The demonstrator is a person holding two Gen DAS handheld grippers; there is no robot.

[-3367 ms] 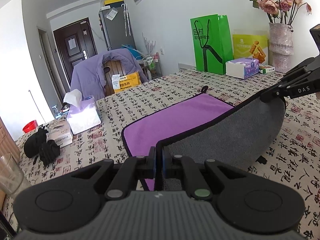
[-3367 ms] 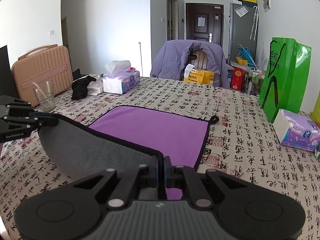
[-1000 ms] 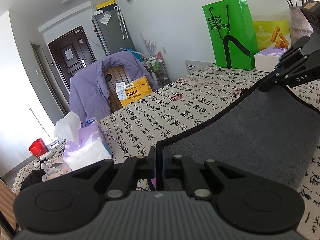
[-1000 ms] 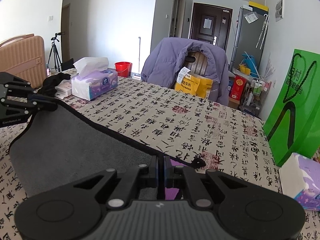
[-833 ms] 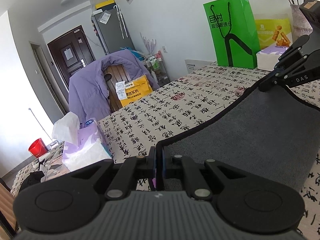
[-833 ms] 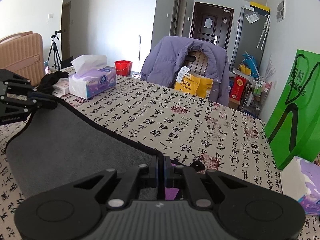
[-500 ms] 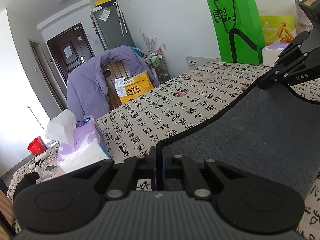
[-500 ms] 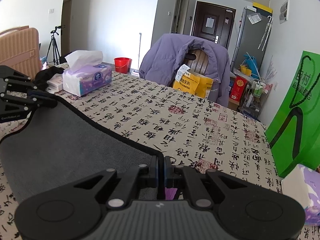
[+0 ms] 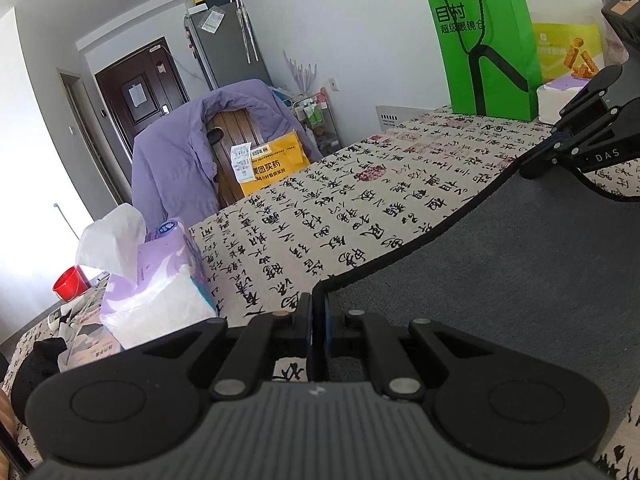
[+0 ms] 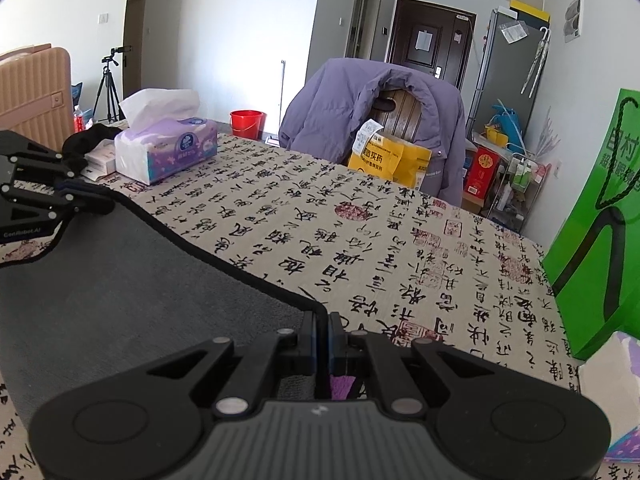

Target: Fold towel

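The towel (image 9: 520,264) is grey on the side facing up, purple underneath, with a black hem. It is folded over and spreads low across the table; it also shows in the right wrist view (image 10: 120,280). My left gripper (image 9: 319,304) is shut on one corner of its leading edge. My right gripper (image 10: 322,324) is shut on the other corner, with a bit of purple showing under the fingers. Each gripper appears in the other's view, the right one (image 9: 532,170) and the left one (image 10: 108,204).
The table has a calligraphy-print cloth (image 10: 360,240). A tissue box (image 10: 168,152) and black gloves (image 10: 88,140) sit at the left end. A green bag (image 9: 488,48) and another tissue pack (image 10: 612,392) stand at the right. A chair with a purple jacket (image 10: 372,104) is beyond.
Both grippers have carried the towel's edge forward over the purple half and lowered it. The purple side is now covered and the grey side lies flatter.
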